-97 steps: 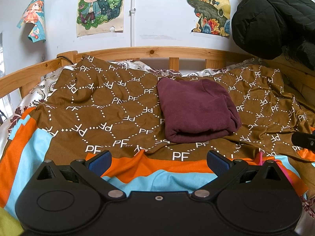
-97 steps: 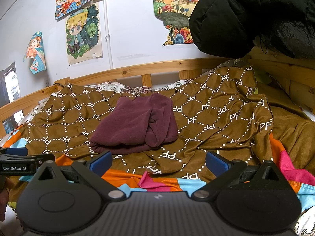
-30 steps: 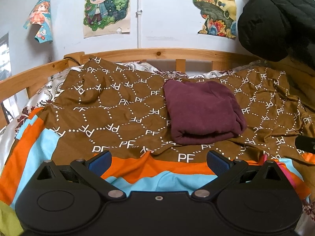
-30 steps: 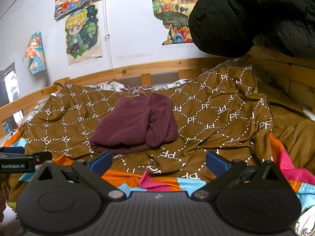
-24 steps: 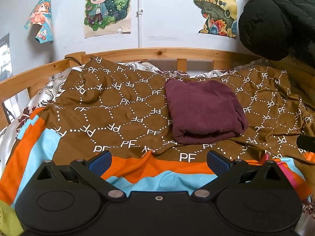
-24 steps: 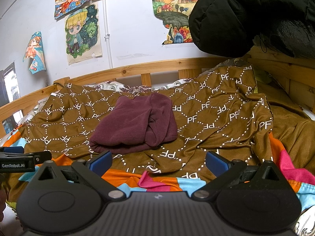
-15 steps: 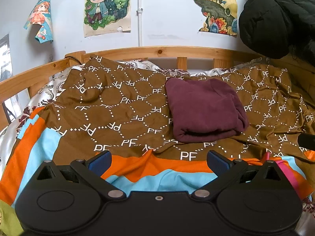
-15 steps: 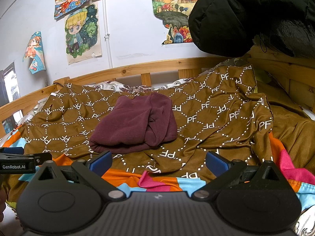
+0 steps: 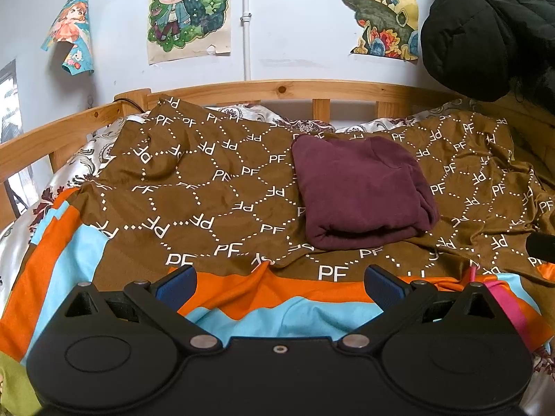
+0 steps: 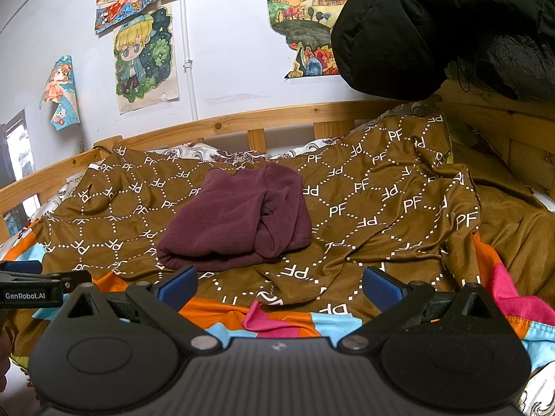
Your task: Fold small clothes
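Observation:
A maroon garment (image 9: pixel 360 194) lies folded into a thick rectangle on a brown blanket with white "PF" lettering (image 9: pixel 215 187). It also shows in the right wrist view (image 10: pixel 239 218). My left gripper (image 9: pixel 279 282) is open and empty, held back over the blanket's orange and light blue edge, well short of the garment. My right gripper (image 10: pixel 279 282) is open and empty, just in front of the garment's near fold. The left gripper's side (image 10: pixel 31 287) shows at the left edge of the right wrist view.
A wooden bed rail (image 9: pixel 277 92) runs along the back and left. A black puffy jacket (image 9: pixel 485 31) hangs at the upper right over the bed's corner. Posters (image 9: pixel 189 10) hang on the white wall. Orange, blue and pink fabric (image 10: pixel 277 322) lies at the near edge.
The left wrist view has shifted slightly, so the garment sits a little further right in it. The right gripper and the garment have not moved.

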The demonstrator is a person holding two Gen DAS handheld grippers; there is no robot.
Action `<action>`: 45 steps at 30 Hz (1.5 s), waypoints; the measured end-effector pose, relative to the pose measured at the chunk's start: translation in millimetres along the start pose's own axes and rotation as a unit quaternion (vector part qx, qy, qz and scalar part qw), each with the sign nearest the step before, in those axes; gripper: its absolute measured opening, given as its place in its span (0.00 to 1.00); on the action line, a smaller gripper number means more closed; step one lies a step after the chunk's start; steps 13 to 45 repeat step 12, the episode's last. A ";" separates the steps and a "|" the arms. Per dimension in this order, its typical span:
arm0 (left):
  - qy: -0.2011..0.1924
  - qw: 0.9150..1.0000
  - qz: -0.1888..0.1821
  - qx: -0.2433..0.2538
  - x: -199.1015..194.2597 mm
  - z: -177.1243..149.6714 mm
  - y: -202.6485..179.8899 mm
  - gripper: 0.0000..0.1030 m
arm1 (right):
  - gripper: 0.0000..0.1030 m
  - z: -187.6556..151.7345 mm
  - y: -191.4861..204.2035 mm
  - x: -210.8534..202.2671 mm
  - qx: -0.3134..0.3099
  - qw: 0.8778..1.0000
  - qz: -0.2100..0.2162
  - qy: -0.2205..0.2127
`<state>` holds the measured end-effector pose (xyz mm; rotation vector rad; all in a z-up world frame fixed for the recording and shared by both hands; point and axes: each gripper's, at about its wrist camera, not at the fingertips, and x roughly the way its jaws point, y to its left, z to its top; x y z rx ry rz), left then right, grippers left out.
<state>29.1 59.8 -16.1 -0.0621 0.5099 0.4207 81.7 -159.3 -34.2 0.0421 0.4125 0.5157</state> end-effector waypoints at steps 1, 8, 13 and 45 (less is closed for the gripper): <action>0.000 1.000 0.000 0.001 -0.4 -0.1 -0.4 0.99 | 1.00 0.0 0.0 -0.2 0.000 1.000 0.000 0.000; 0.000 1.000 -0.001 0.001 -0.5 -0.3 -0.6 0.99 | 1.00 0.0 0.1 -0.2 0.000 1.000 0.000 0.000; 0.002 1.000 -0.001 0.002 -0.2 -0.7 -2.5 0.99 | 1.00 -0.3 -1.2 0.5 0.003 1.000 0.000 0.002; 0.002 1.000 -0.001 0.002 -0.2 -0.7 -2.5 0.99 | 1.00 -0.3 -1.2 0.5 0.003 1.000 0.000 0.002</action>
